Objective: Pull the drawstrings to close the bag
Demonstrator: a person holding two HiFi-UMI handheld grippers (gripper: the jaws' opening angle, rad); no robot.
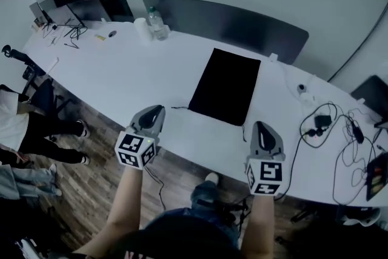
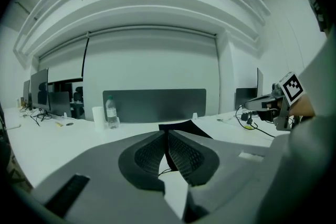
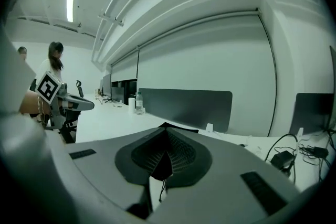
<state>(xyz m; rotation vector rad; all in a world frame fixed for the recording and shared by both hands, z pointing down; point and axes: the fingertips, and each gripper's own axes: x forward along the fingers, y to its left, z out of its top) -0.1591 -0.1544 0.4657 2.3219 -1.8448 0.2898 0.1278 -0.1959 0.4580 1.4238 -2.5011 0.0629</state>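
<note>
I'm looking down on a long white tabletop (image 1: 121, 76) where the black bag (image 1: 225, 87) is lying flat near the middle, its short near edge facing me. A thin drawstring (image 1: 180, 108) is trailing off its near left corner, and a second cord (image 1: 244, 132) is trailing off its near right corner. I'm holding the left gripper (image 1: 159, 108) over the near edge of the tabletop, just beside the left drawstring and not touching it. Its jaws are sitting together at the tips with only a sliver of gap behind them and nothing between them. In the left gripper view that gripper (image 2: 167, 134) is pointing at the bag (image 2: 184, 127). The right gripper (image 1: 259, 125) is hovering near the right cord, apart from the bag. In the right gripper view its jaws (image 3: 167, 131) are pressing fully together on nothing, with the bag (image 3: 181, 127) lying beyond them. A water bottle (image 1: 156, 22) is standing at the far edge in front of a dark divider panel (image 1: 242, 24), and a tangle of cables (image 1: 321, 121) is lying at the right end. A person (image 1: 18, 124) is sitting at the left.
</note>
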